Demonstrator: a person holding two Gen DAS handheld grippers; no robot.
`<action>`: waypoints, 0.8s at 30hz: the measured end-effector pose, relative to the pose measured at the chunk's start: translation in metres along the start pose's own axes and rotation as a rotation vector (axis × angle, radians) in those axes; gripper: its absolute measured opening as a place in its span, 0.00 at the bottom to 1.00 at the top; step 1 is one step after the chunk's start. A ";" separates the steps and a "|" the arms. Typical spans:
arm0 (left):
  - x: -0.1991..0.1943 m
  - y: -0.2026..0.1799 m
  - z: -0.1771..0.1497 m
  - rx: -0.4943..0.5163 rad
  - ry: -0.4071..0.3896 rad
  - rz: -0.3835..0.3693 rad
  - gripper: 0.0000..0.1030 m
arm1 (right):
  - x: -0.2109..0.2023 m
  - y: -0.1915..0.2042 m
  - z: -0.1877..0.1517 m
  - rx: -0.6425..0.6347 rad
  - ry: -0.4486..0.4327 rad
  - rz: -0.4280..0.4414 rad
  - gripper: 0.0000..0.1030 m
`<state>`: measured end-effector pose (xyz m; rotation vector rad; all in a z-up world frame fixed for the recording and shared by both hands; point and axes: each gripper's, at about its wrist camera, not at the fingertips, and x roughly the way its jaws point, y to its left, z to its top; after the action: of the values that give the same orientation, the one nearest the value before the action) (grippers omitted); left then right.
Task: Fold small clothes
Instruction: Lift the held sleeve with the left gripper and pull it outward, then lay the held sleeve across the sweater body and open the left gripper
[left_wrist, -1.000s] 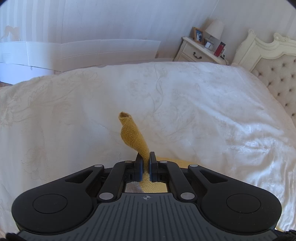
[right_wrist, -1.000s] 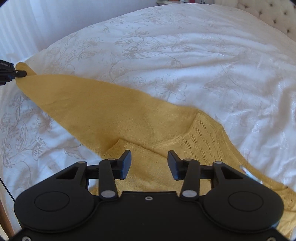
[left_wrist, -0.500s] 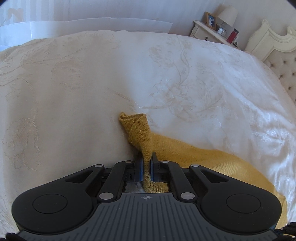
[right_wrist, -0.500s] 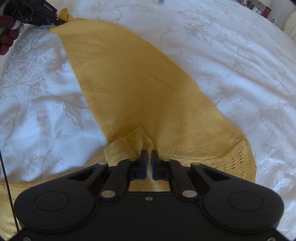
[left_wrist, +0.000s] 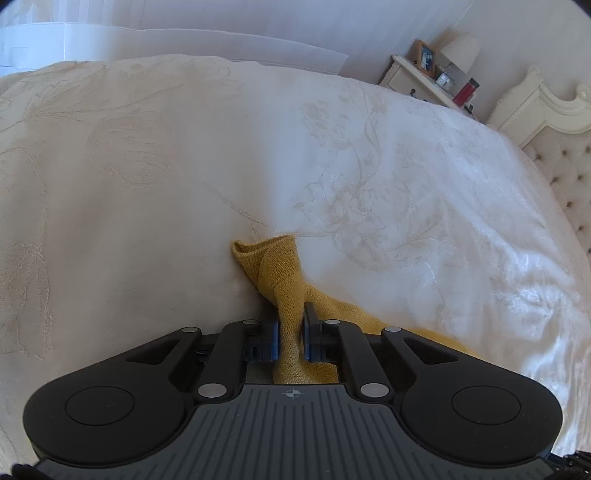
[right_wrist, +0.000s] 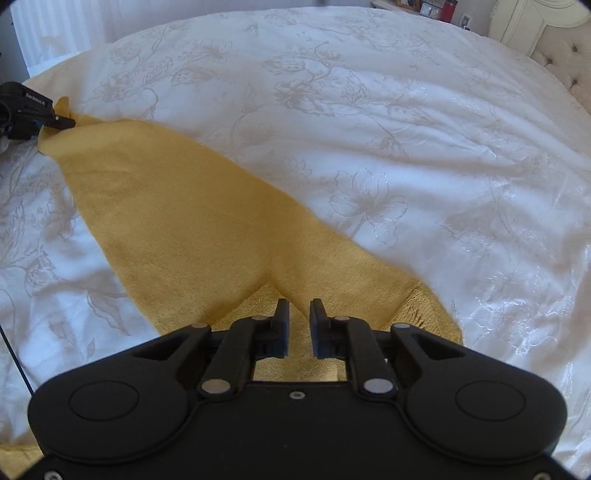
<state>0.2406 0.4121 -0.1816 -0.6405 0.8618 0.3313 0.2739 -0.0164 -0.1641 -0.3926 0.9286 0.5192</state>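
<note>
A mustard-yellow knitted garment (right_wrist: 184, 214) lies stretched across the white embroidered bedspread (right_wrist: 369, 129). My left gripper (left_wrist: 291, 325) is shut on one end of the garment (left_wrist: 275, 269), whose tip curls up past the fingers; it also shows at the far left of the right wrist view (right_wrist: 55, 122). My right gripper (right_wrist: 298, 317) is closed on the other end of the garment, with a narrow gap and yellow fabric between its fingers.
A white bedside table (left_wrist: 424, 79) with a lamp, a photo frame and a red item stands beyond the bed. A cream tufted headboard (left_wrist: 561, 147) is at the right. A white wall panel (left_wrist: 184, 40) runs behind the bed.
The right gripper closed from wide open onto the garment's near end. The left gripper lowered its end towards the bedspread, and the garment now lies stretched out between the two.
</note>
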 end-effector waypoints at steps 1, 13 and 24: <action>-0.002 0.001 0.000 -0.007 -0.016 -0.008 0.10 | -0.008 0.000 -0.001 0.032 -0.015 0.005 0.30; -0.101 -0.082 -0.010 0.215 -0.248 -0.063 0.07 | -0.079 0.008 -0.077 0.362 -0.039 0.060 0.31; -0.200 -0.281 -0.107 0.611 -0.330 -0.380 0.07 | -0.143 -0.029 -0.198 0.581 -0.072 0.066 0.32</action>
<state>0.1980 0.1242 0.0323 -0.1596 0.4682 -0.1711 0.0914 -0.1808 -0.1499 0.1812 0.9783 0.3001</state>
